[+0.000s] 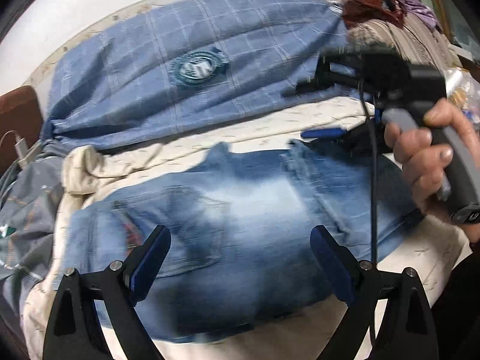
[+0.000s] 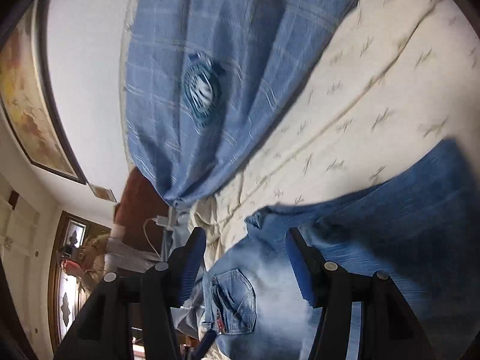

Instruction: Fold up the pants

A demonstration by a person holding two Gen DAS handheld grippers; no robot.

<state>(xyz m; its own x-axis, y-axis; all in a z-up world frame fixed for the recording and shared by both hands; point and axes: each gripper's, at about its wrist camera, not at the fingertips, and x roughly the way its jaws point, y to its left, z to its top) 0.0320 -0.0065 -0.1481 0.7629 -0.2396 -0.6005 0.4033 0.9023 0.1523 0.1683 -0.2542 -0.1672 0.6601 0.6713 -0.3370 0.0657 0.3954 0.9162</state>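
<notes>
At the far left of the left wrist view lie a grey patterned cloth [image 1: 27,198] and a crumpled cream sheet [image 1: 261,126] on the bed. The left tool [image 1: 240,258] hangs above the jeans [image 1: 246,210], its jaws spread wide and holding nothing. The jeans lie across the sheet in a compact, seemingly doubled-over shape, so I judge at least one fold is made; a loose corner pokes out at the far edge and the edges look uneven, so tidying or a further fold seems left. To the right, the right tool [image 1: 322,133] is held in the right hand [image 1: 429,156] near the jeans' far right edge; its jaws stand apart with nothing between them, which the right wrist view confirms, showing a back pocket [image 2: 234,300] below them. Beyond lies a blue checked blanket [image 1: 192,60] with a round badge, then a white wall. Clothes [image 1: 390,3] pile at the right; the right wrist view shows a framed picture [image 2: 33,105] and a door.
</notes>
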